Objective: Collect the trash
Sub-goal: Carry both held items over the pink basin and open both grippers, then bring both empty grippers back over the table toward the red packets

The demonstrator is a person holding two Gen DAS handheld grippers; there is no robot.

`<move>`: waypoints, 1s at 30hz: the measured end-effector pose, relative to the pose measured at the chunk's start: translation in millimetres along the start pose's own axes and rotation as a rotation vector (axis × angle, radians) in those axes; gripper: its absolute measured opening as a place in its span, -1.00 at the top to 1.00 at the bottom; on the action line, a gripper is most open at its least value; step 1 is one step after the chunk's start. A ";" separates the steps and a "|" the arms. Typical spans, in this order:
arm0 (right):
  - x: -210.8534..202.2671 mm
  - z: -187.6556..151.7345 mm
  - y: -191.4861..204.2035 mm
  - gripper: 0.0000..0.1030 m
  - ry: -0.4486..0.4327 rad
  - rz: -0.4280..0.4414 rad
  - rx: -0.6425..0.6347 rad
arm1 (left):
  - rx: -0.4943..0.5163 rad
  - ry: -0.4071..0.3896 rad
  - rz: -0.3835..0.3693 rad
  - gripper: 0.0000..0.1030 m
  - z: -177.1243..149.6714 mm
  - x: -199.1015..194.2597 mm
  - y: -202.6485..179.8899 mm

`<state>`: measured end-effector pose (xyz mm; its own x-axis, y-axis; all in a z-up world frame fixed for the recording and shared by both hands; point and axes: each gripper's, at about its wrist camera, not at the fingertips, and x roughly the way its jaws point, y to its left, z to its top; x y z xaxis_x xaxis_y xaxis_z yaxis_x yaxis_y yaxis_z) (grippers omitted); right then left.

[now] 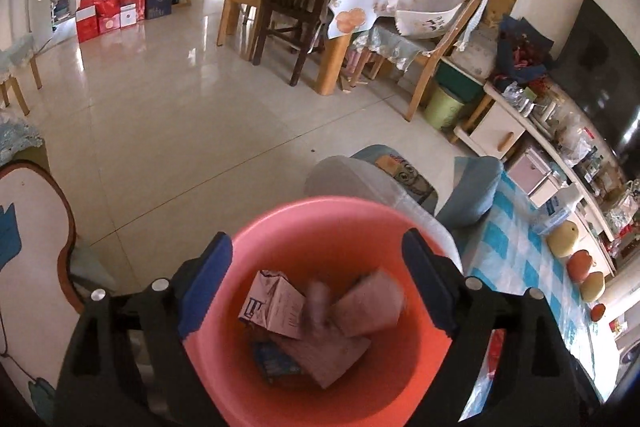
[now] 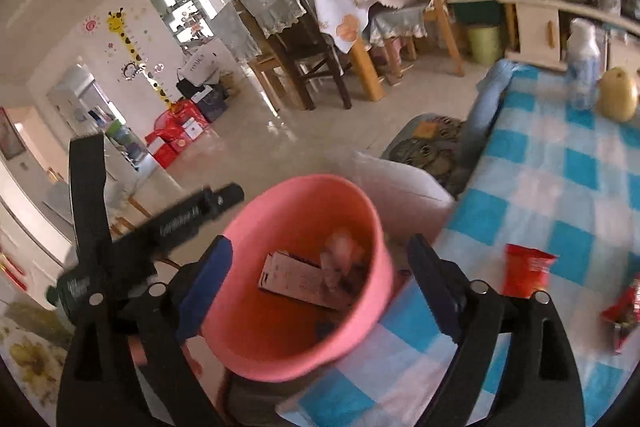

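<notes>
A pink bucket (image 1: 320, 215) fills the bottom of the left wrist view, and my left gripper (image 1: 318, 283) hangs open over it with nothing between its blue pads. Inside lie a crumpled printed carton (image 1: 272, 307) and other cardboard, and a small blurred piece (image 1: 318, 307) shows in front of them. In the right wrist view the same bucket (image 2: 312, 183) sits below my open, empty right gripper (image 2: 320, 283), with the carton (image 2: 292, 279) in it. Red wrappers (image 2: 524, 269) (image 2: 624, 311) lie on the blue checked cloth (image 2: 560, 187).
The left gripper's black fingers (image 2: 188, 217) reach in beside the bucket. A bottle (image 2: 582, 67) and a yellow fruit (image 2: 618, 95) stand at the cloth's far end. Cushioned stools (image 1: 400, 175), dining chairs (image 1: 296, 7), a green bin (image 1: 444, 107) and a cluttered sideboard (image 1: 560, 155) lie beyond on the tiled floor.
</notes>
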<state>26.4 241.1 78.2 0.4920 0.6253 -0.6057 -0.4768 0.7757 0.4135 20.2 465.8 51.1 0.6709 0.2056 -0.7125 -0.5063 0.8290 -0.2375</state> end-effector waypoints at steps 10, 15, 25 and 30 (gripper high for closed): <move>-44.6 -35.7 -14.2 -0.73 -0.028 -0.113 -0.079 | 0.051 -0.207 -0.078 -0.78 -11.7 -27.6 -41.0; -72.7 -52.9 -20.1 -0.73 -0.065 -0.175 -0.123 | 0.081 -0.303 -0.132 -0.82 -20.5 -40.4 -60.0; -132.1 -80.3 -36.1 -0.74 -0.146 -0.264 -0.167 | 0.161 -0.318 -0.317 -0.82 -56.9 -54.8 -112.0; -156.3 -93.7 -40.7 -0.79 -0.188 -0.292 -0.179 | 0.272 -0.325 -0.313 -0.82 -81.5 -63.6 -139.0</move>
<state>-99.4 103.8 92.3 0.7431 0.3977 -0.5383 -0.4083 0.9067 0.1063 3.7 295.1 75.6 0.9226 0.0416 -0.3836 -0.1250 0.9728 -0.1950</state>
